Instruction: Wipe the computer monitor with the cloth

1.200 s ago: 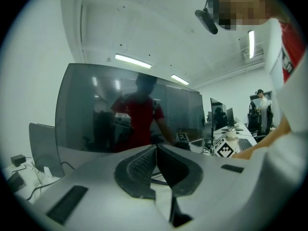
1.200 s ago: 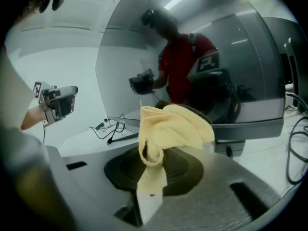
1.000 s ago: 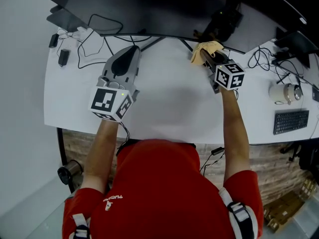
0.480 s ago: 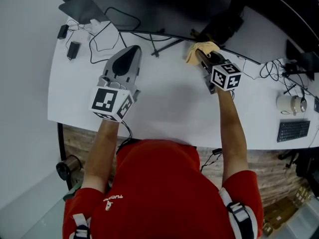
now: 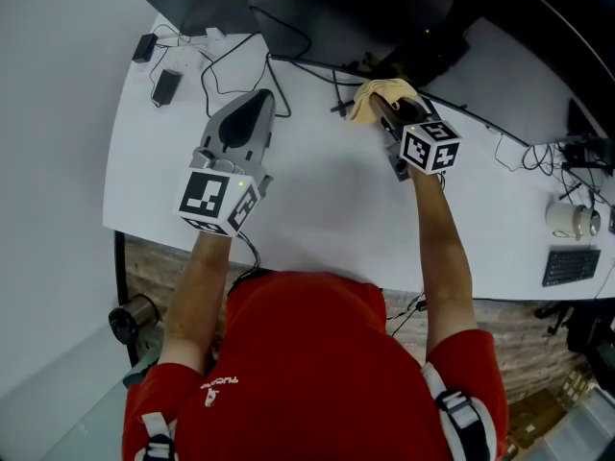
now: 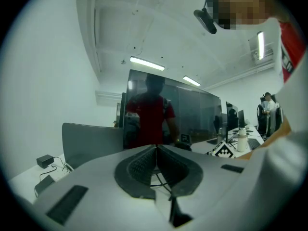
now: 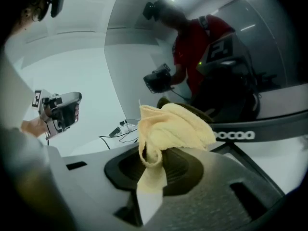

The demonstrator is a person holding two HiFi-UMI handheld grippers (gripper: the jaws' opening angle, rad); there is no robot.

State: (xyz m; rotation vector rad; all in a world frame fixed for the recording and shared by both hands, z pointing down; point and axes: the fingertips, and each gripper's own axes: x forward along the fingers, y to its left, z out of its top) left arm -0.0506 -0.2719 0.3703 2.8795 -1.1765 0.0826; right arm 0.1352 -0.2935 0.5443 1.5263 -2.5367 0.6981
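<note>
Since a second ago the right gripper (image 5: 381,111) has slid leftward along the monitor's foot, carrying the cloth (image 5: 377,94) with it, while the mug (image 5: 577,221) and keyboard (image 5: 571,265) have drifted toward the right edge of the head view; the left gripper (image 5: 256,104) sits much where it was. Nearest the person, above the bare white desk (image 5: 317,209), that left gripper is idle. Its own view shows the two ribbed pads pressed together with nothing between them, aimed at the dark screen. Further out, the right gripper's jaws are clamped on the yellow cloth, which bunches up above the pads in a loose crumpled wad with one tail hanging down between them. Beyond the wad stands the monitor (image 5: 365,8) — in the right gripper view its glossy screen fills the background, with the lower bezel and stand just behind the cloth. From these views I cannot tell whether the fabric touches the glass or only hangs near the bottom edge. As for progress, the cloth is picked up and brought to the monitor, so the fetching is done; no streaks or cleaned patches show, so most of the screen — certainly its upper part — likely remains to be wiped.
</note>
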